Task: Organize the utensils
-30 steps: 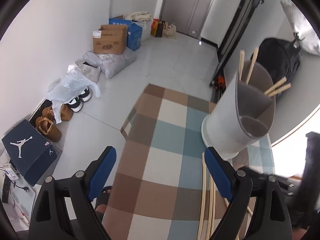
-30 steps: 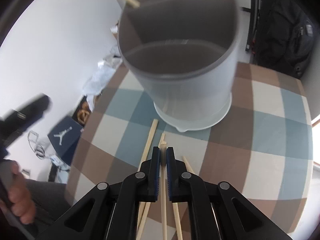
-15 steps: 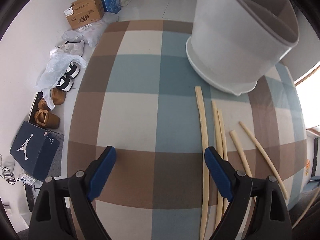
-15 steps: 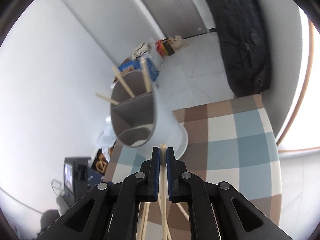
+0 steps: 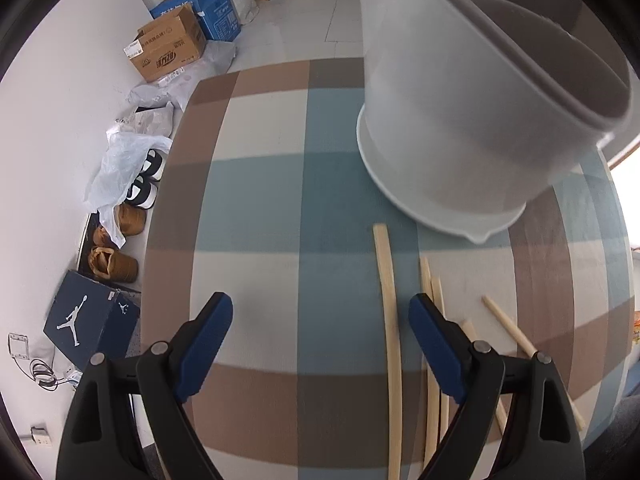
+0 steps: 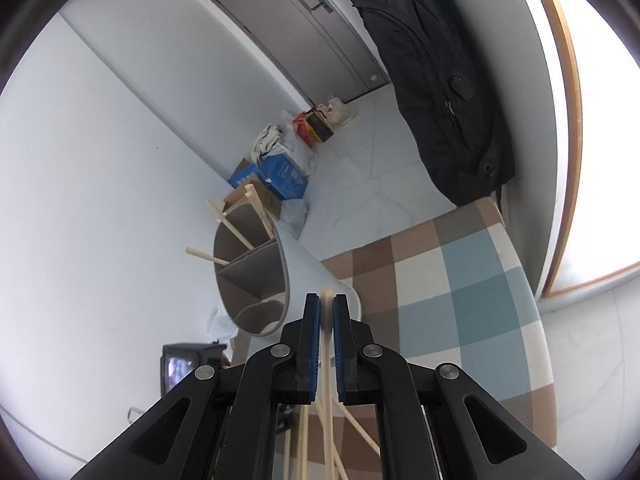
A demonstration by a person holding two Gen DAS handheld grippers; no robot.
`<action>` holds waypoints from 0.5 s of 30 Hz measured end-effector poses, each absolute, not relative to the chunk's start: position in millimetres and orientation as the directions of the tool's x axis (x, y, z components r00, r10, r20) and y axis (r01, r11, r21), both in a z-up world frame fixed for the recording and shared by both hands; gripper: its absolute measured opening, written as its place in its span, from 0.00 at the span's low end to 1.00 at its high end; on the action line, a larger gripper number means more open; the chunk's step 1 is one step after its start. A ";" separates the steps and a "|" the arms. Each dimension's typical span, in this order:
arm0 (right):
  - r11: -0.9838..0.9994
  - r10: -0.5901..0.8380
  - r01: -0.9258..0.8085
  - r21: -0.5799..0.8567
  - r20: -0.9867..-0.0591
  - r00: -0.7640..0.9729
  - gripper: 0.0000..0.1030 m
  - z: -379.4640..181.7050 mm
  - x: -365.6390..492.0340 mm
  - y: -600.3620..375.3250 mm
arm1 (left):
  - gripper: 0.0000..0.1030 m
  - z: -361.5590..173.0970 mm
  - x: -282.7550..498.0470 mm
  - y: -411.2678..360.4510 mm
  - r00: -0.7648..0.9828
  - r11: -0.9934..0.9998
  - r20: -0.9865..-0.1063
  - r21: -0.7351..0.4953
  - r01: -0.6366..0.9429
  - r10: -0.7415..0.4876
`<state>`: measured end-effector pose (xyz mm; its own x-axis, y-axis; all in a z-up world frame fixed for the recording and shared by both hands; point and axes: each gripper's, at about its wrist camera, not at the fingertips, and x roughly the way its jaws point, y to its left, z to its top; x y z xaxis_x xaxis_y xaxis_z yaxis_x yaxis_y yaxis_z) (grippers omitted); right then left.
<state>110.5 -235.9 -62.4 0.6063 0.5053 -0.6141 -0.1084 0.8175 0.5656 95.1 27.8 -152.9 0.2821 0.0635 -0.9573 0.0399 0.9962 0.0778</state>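
A grey divided utensil holder (image 5: 472,120) stands on a checked tablecloth (image 5: 280,200). Several pale wooden chopsticks (image 5: 390,300) lie loose on the cloth in front of it. My left gripper (image 5: 320,320) hovers open just above the cloth, its right finger (image 5: 432,336) over the chopsticks and the leftmost stick between the jaws, untouched. In the right wrist view my right gripper (image 6: 327,312) is shut on one chopstick (image 6: 327,300), lifted above the table and close to the holder (image 6: 276,276). Three chopsticks (image 6: 236,232) lean in the holder's far compartment.
The table's left edge drops to a tiled floor with cardboard boxes (image 5: 168,50), shoes (image 5: 142,188) and a dark shoe box (image 5: 90,320). A black bag (image 6: 440,92) hangs by the wall past the table's far end. More loose chopsticks (image 6: 360,436) lie under the right gripper.
My left gripper dropped and tipped down toward the loose chopsticks, staying open. My right gripper rose and tilted up with the chopstick, so the holder now appears smaller and to its left.
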 end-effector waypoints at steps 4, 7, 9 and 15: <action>0.820 0.500 -0.110 0.562 -0.610 0.615 0.06 -60.5 108.0 -240.2 | 0.84 -157.3 96.8 32.3 0.312 0.999 -0.950 0.033 0.018 0.026; 0.815 0.500 -0.102 0.570 -0.604 0.620 0.06 -59.4 107.2 -244.7 | 0.78 -157.5 95.5 28.1 0.345 1.000 -0.939 0.018 0.024 0.008; 0.813 0.500 -0.099 0.573 -0.603 0.621 0.06 -58.8 106.5 -245.9 | 0.65 -154.5 93.2 23.3 0.366 0.999 -0.931 0.000 0.036 -0.013; 0.815 0.503 -0.110 0.568 -0.601 0.622 0.06 -58.4 105.4 -241.3 | 0.04 -148.6 87.8 16.8 0.400 0.996 -0.914 -0.043 0.072 -0.069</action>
<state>105.4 -241.3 -58.4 0.6217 0.5026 -0.6008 -0.1100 0.8154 0.5684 87.8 16.8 -148.6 0.3998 -0.0685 -0.9140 0.0717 0.9965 -0.0433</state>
